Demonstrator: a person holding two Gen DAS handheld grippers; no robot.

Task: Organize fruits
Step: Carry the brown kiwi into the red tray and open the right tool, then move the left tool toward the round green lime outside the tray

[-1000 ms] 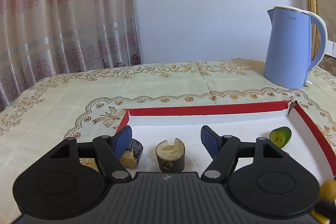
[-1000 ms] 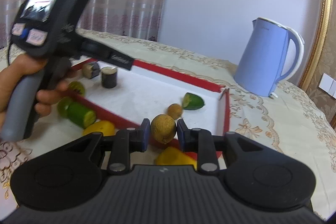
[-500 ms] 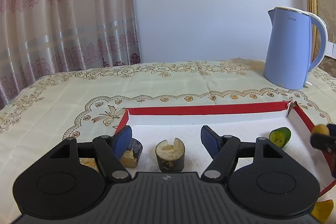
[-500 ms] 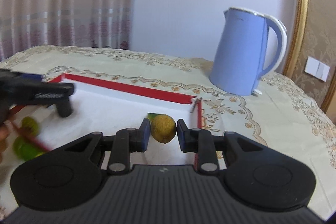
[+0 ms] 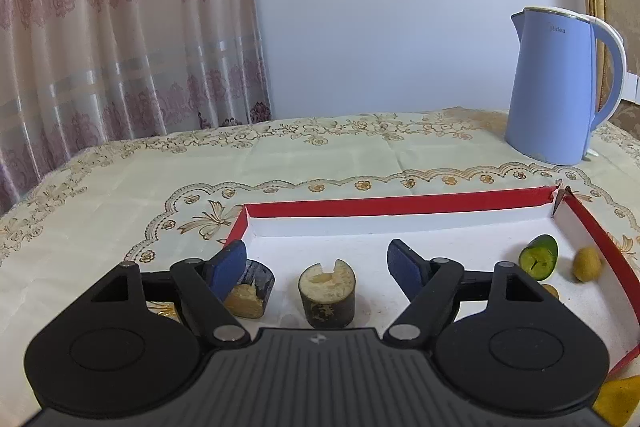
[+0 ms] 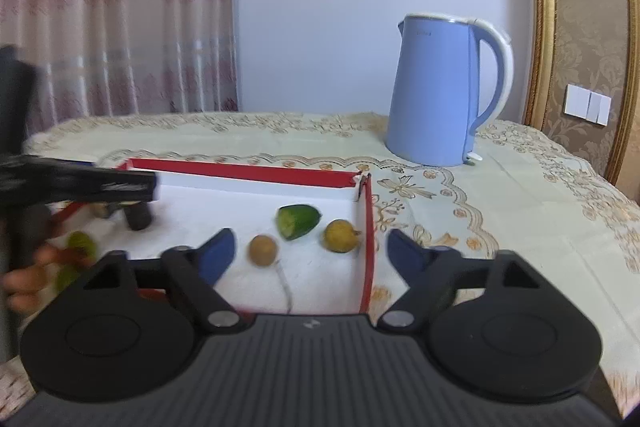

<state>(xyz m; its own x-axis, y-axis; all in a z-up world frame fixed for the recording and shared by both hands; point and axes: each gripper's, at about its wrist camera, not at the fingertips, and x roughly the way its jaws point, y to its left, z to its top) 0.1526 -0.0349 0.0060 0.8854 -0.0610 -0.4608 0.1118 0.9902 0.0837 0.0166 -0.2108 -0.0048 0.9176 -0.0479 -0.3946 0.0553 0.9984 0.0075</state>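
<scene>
A red-rimmed white tray (image 5: 400,205) lies on the tablecloth. My left gripper (image 5: 318,267) is open, its jaws opening wider. A dark-skinned cut stump (image 5: 327,291) stands untouched between its fingers, and a second stump (image 5: 250,293) sits by the left finger. My right gripper (image 6: 311,255) is open over the tray's (image 6: 248,171) near right corner, jaws opening, nothing gripped. Beyond it lie a round yellow-brown fruit (image 6: 340,235) by the right wall, a small brown fruit (image 6: 263,250) and a green cut piece (image 6: 298,221). The left wrist view shows that fruit (image 5: 587,264) and the green piece (image 5: 539,259).
A blue kettle (image 5: 560,87) stands on the table behind the tray's far right corner. Blurred green fruits (image 6: 82,243) lie outside the tray's left side, near a person's hand (image 6: 24,279) holding the left gripper. A yellow piece (image 5: 618,399) lies outside the near right corner.
My right gripper swung right over the tray and let go of the round yellow-brown fruit, which now lies by the right wall. The left gripper stayed put, fingers slightly wider.
</scene>
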